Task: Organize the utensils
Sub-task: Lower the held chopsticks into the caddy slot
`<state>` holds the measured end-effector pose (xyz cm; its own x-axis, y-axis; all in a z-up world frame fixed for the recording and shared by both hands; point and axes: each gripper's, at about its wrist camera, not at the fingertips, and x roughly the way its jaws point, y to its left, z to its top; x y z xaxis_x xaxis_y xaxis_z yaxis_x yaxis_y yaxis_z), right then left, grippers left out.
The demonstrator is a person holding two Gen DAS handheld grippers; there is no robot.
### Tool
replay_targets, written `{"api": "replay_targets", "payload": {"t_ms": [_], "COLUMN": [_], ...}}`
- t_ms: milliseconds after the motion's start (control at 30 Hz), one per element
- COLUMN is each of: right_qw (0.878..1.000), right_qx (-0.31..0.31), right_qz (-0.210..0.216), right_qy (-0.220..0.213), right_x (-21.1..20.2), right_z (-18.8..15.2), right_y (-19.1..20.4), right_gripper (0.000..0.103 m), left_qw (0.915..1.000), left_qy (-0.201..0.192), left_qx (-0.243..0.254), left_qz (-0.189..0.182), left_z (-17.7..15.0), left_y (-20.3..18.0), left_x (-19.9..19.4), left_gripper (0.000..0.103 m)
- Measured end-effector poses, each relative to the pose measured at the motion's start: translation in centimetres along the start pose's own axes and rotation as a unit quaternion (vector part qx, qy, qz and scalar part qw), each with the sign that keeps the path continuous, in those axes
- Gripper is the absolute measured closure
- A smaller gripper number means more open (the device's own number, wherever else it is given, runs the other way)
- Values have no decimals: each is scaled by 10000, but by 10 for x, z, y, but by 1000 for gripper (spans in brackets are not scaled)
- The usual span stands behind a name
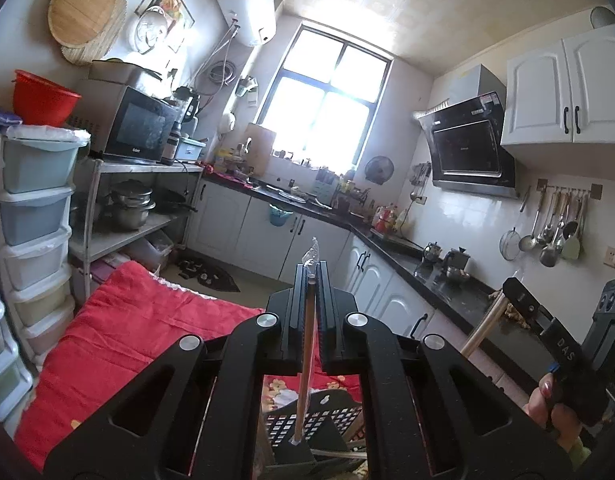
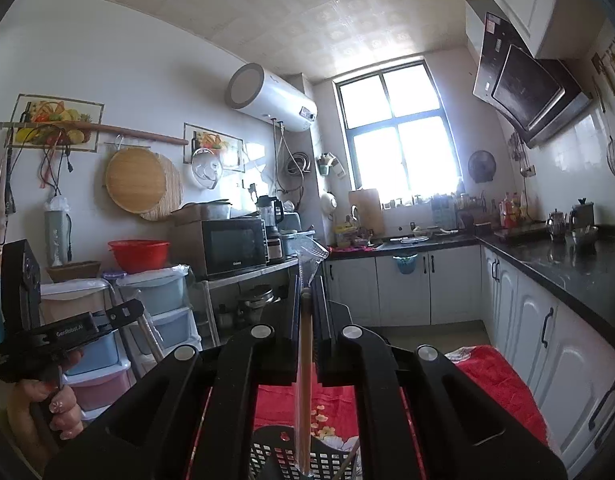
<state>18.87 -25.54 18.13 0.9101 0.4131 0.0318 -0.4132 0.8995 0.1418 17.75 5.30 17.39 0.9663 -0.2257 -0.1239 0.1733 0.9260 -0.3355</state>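
Note:
In the left wrist view my left gripper [image 1: 311,276] is shut on a wooden chopstick in a clear plastic sleeve [image 1: 307,344]. The stick stands upright, its lower end in a black perforated basket [image 1: 339,420]. In the right wrist view my right gripper [image 2: 307,288] is shut on a similar sleeved chopstick [image 2: 305,360], which hangs down into the same basket [image 2: 327,460]. Each view shows the other gripper at its edge: the right gripper [image 1: 515,292] with its stick [image 1: 483,328], and the left gripper [image 2: 133,308] held by a hand [image 2: 55,408].
The basket sits on a red flowered cloth [image 1: 127,332]. A black counter [image 2: 567,268] with white cabinets runs along the right and far walls. Stacked plastic drawers [image 1: 31,220] and a metal shelf with a microwave [image 1: 135,128] stand on the left.

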Motion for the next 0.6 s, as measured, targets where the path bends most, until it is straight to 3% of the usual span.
{"api": "replay_targets", "payload": {"t_ms": [600], "right_qw": [9997], "right_qx": [79], "right_qz": [-98], "right_qy": [219], "right_x": [18], "right_z": [-47], "right_y": [1], "right_gripper": [97], "left_qw": [9994], "left_qy": [341], "left_qx": [105], "left_qz": [15], "left_z": [-38], "left_y": [-1], "left_x": [23], "left_gripper": [101]}}
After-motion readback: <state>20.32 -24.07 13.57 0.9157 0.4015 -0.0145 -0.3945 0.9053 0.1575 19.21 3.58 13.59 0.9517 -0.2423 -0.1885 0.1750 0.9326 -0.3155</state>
